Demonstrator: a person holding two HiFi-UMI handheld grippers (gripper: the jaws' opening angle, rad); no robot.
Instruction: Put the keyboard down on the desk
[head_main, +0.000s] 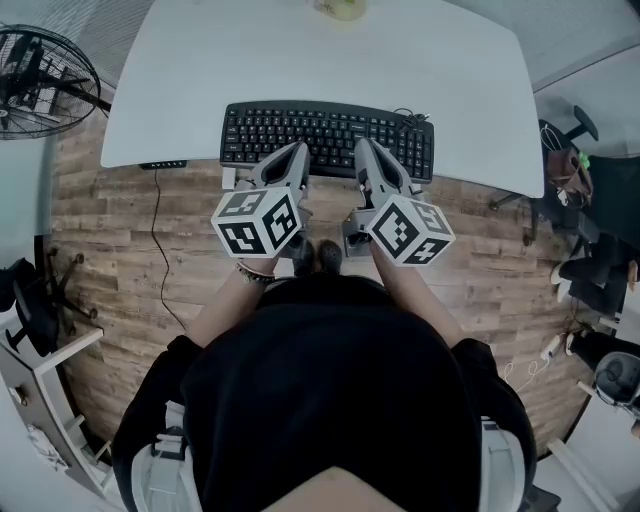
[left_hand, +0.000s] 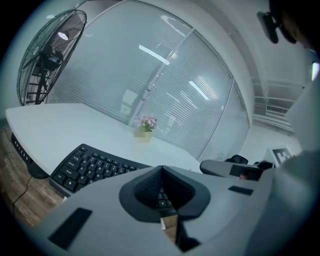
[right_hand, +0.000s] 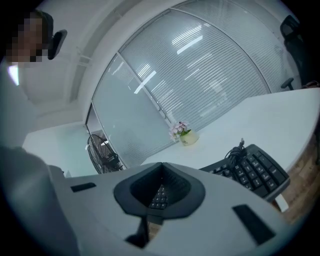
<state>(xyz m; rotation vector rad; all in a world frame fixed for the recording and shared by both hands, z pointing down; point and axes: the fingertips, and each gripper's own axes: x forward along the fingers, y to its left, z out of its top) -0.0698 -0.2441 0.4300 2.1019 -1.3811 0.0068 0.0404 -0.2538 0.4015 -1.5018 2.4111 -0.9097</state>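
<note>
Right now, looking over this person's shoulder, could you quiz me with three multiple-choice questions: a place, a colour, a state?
1. Where does the keyboard lie?
A) on the wooden floor
B) on the white desk, at its near edge
C) on a chair

2. What colour is the keyboard?
A) white
B) red
C) black

3. How do the jaws of the left gripper and right gripper stand?
A) shut, empty
B) wide open
C) clamped on a flower pot

Answers: 1 B, the head view shows it along the desk's near edge; 2 C, its case and keys are black; 3 A, each gripper view shows its jaws meeting with nothing between.
</note>
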